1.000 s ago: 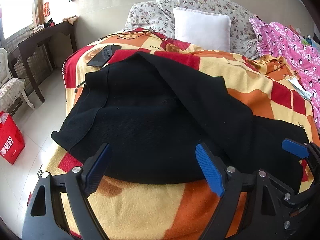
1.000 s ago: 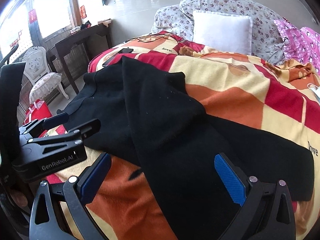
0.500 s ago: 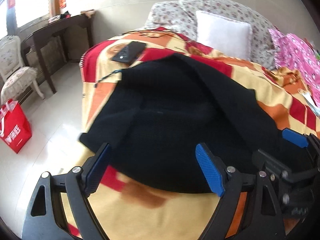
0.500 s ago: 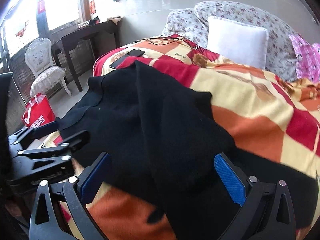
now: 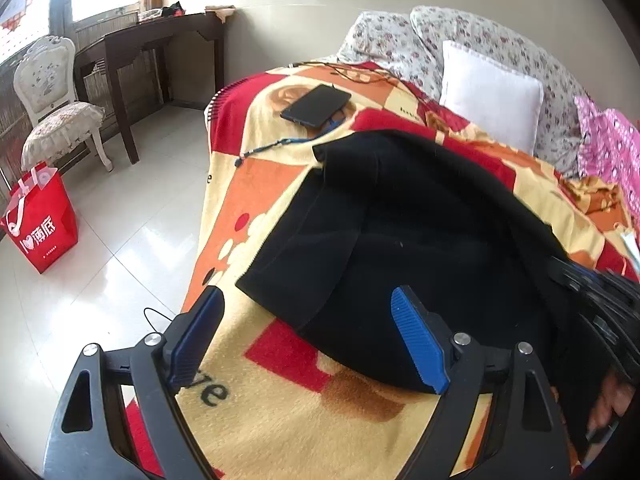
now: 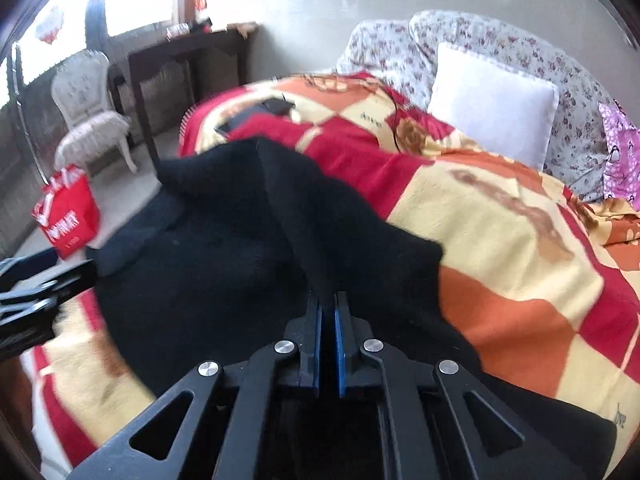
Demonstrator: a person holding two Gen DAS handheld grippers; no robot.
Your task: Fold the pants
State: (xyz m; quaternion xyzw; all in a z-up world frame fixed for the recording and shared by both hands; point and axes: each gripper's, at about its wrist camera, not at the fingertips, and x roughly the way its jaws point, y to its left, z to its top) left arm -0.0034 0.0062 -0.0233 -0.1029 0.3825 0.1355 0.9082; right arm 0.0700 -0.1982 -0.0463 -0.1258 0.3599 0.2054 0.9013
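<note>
Black pants [image 5: 420, 240] lie folded over on a red, orange and cream blanket [image 5: 280, 420] on the bed. My left gripper [image 5: 308, 332] is open and empty, its blue pads either side of the pants' near left edge. My right gripper [image 6: 328, 308] is shut on a fold of the black pants [image 6: 240, 248], which rises in a ridge from its blue pads. The right gripper shows at the right edge of the left wrist view [image 5: 600, 304]; the left gripper shows at the left edge of the right wrist view [image 6: 36, 292].
A black phone [image 5: 316, 104] with a blue cord lies on the blanket's far left. A white pillow [image 5: 492, 100] and floral cushions stand at the head. A pink garment [image 5: 612, 148] lies at right. A red bag [image 5: 40, 220], white chair [image 5: 52, 116] and dark desk [image 5: 148, 44] stand on the floor left.
My right gripper has closed from wide open onto a fold of the pants. My left gripper, still open, has swung left toward the pants' left edge and the bed's side.
</note>
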